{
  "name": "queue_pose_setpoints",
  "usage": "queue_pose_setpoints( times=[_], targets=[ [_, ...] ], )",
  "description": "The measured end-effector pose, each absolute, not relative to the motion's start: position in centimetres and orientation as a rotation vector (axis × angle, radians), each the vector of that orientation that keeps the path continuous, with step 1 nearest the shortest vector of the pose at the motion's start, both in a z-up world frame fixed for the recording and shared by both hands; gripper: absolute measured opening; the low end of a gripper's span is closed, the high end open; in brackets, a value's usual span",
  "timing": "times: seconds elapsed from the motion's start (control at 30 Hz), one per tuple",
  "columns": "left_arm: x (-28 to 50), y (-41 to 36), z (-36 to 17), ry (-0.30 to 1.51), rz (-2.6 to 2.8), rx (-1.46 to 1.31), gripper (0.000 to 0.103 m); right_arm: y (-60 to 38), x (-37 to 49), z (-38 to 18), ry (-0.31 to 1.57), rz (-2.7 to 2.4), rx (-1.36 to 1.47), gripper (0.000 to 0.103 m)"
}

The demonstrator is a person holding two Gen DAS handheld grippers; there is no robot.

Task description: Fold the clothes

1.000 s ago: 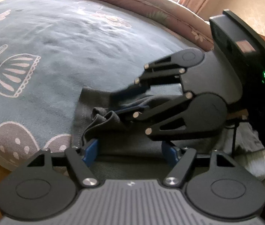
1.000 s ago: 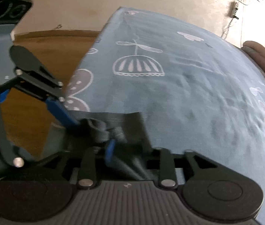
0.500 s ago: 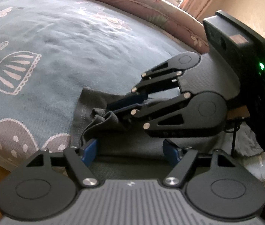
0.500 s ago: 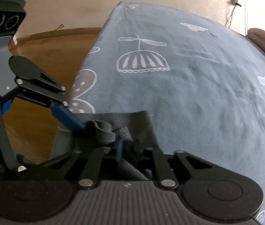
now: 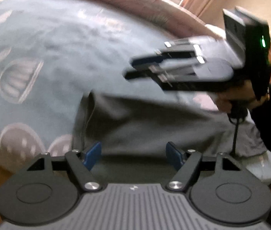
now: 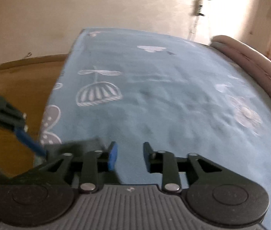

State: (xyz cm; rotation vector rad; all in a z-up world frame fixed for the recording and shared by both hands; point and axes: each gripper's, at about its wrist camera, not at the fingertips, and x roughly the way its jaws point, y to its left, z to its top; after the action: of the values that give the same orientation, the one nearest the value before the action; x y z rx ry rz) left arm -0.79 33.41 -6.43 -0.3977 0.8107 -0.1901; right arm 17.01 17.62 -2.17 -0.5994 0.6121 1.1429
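My left gripper [image 5: 132,156] hangs low over the near edge of the bed, its 2 blue pads [image 5: 92,155] spread wide with nothing pinched between them. Below and just beyond them lies the dark grey garment [image 5: 145,124], spread on the blue bedspread [image 5: 58,48] at the near edge of the mattress. A second ago its left part was bunched into a raised lump of folds; that lump is gone and the cloth now lies flatter, though the whole view is smeared by blur and I cannot make out its creases.

My right gripper [image 6: 129,158] has changed most. Half a second ago it was down on the bunched cloth with its jaws pressed together on a fold. Now it has let go and lifted clear: its jaws are opening, about part way, and between them I see only bare bedspread. In its own view the garment [image 6: 74,145] shows only as a dark corner at the near left, beside the left gripper's blue finger [image 6: 30,143]. From the left view, the right gripper [image 5: 135,69] floats above the garment's far edge, apart from it, with my hand [image 5: 235,99] on its handle.

A pinkish quilt [image 5: 125,7] runs along the far side of the bed, and the wooden floor [image 6: 20,88] shows off to the left.
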Motion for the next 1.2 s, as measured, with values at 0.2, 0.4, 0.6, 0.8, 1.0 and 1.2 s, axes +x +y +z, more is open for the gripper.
queue_pose_setpoints(
  times=[0.2, 0.4, 0.6, 0.8, 1.0, 1.2],
  targets=[
    [4.1, 30.8, -6.7, 0.788, -0.267, -0.356, 0.074, 10.0, 16.4, -2.0, 0.694, 0.999, -0.624, 0.049],
    [4.0, 29.7, -9.2, 0.848, -0.062, -0.039, 0.067, 0.3, 14.5, -2.5, 0.790, 0.805, -0.556, 0.050],
    [2.2, 31.9, -7.3, 0.914, 0.043, -0.004, 0.067, -10.0, 11.9, -3.8, 0.899, 0.570, -0.432, 0.059],
    [5.0, 26.9, -2.7, 0.801, -0.258, -0.244, 0.071, -15.7, 9.6, -4.7, 0.938, 0.431, -0.207, 0.068],
    [11.4, 13.8, -2.2, 0.902, -0.608, -0.317, 0.073, -18.1, 7.6, -5.2, 0.918, 0.339, -0.093, 0.070],
    [14.6, 5.9, -5.7, 1.087, -0.664, -0.385, 0.078, -20.5, 6.3, -5.0, 0.899, 0.311, -0.004, 0.075]
  ],
)
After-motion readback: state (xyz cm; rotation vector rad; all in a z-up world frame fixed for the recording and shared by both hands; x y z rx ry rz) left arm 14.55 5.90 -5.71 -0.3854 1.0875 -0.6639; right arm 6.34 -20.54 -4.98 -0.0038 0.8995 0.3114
